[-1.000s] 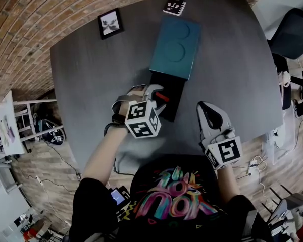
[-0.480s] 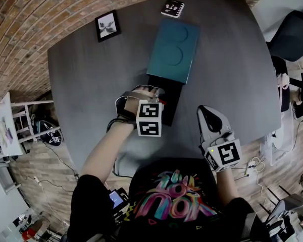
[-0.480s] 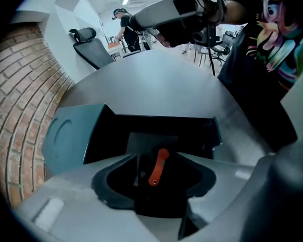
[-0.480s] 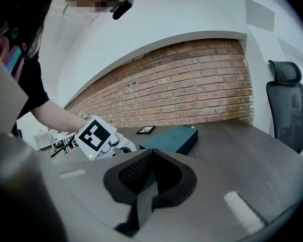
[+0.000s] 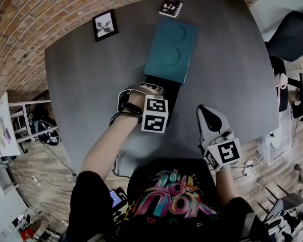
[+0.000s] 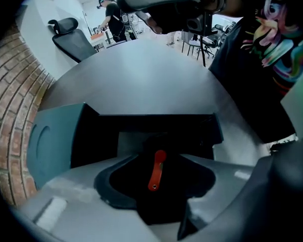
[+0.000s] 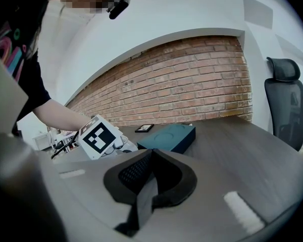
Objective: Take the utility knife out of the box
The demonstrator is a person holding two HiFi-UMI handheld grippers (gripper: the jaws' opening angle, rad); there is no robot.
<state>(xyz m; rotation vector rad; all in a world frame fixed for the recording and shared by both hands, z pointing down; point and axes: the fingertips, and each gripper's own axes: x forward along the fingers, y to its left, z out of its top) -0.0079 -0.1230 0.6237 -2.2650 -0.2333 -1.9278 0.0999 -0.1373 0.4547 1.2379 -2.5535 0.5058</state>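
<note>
Left gripper [image 6: 159,155] jaws closed on the utility knife [image 6: 154,179], black body with a red slider showing between the pads. Knife is held right over the open black tray [image 6: 141,130] of the box; can't tell if it's fully clear of the tray. Teal box lid [image 5: 171,47] lies across the far end of the tray, covering that part. Left hand [image 5: 133,101] wraps the gripper handle, marker cube [image 5: 155,115] facing up, gripper sits at the tray's near-left side in the head view.

Right gripper [image 7: 150,154] jaws together, nothing between them. It's at the near right part of the dark grey table [image 5: 91,74], well apart from the box, pointing away from the person, its own marker cube [image 5: 223,153] at the table's near edge.

Far side of the table: small framed picture [image 5: 104,25] left of the lid, small black card with white print [image 5: 170,7] just beyond the lid's far end. Brick wall [image 7: 192,79] behind the table, black office chair [image 7: 284,100] off to the right
</note>
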